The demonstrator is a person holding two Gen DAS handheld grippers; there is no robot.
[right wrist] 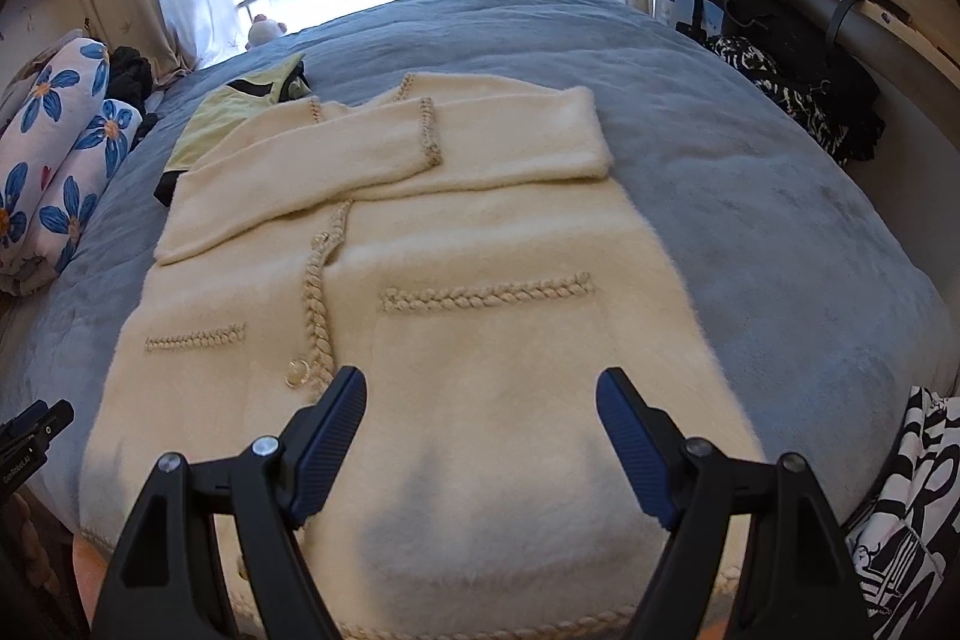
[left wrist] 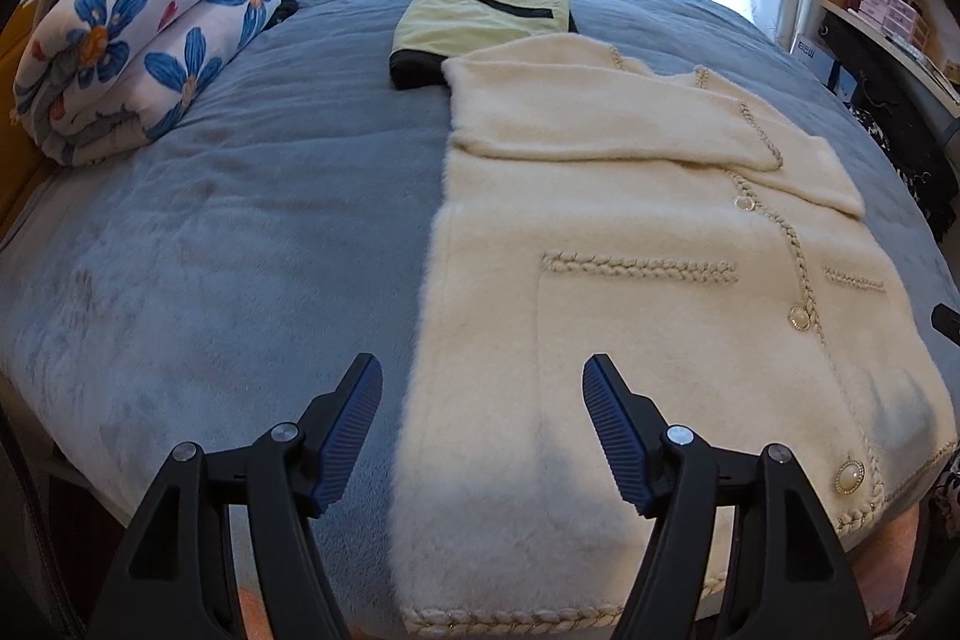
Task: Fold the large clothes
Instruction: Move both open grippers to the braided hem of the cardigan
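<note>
- at the far left, a rolled white blanket with blue flowers point(left wrist: 138, 40) lies on the edge of the grey-blue plush bed cover point(left wrist: 240, 220), well apart from the work.
- the left gripper point(left wrist: 483, 430) hovers above the near left edge of the garment; its jaws stand apart, with nothing between them and no pad touching the cloth.
- a folded pale yellow garment with black trim point(left wrist: 480, 22) lies behind the collar end, touching it; i judge this piece as already finished.
- in the middle, the large cream fluffy cardigan with braided trim and pearl buttons point(left wrist: 630, 292) lies flat and buttoned on the bed, its hem near the front edge of the bed.
- both sleeves point(right wrist: 390, 160) are already laid across the chest, one over the other, so the sleeve step looks done.
- the body is not yet folded; i think the hem must still go up toward the collar.
- the right gripper point(right wrist: 480, 442) hangs over the lower right part of the cardigan, jaws wide and holding nothing.
- at the right, black and white patterned clothes point(right wrist: 780, 94) lie beside the bed, possibly waiting.
</note>
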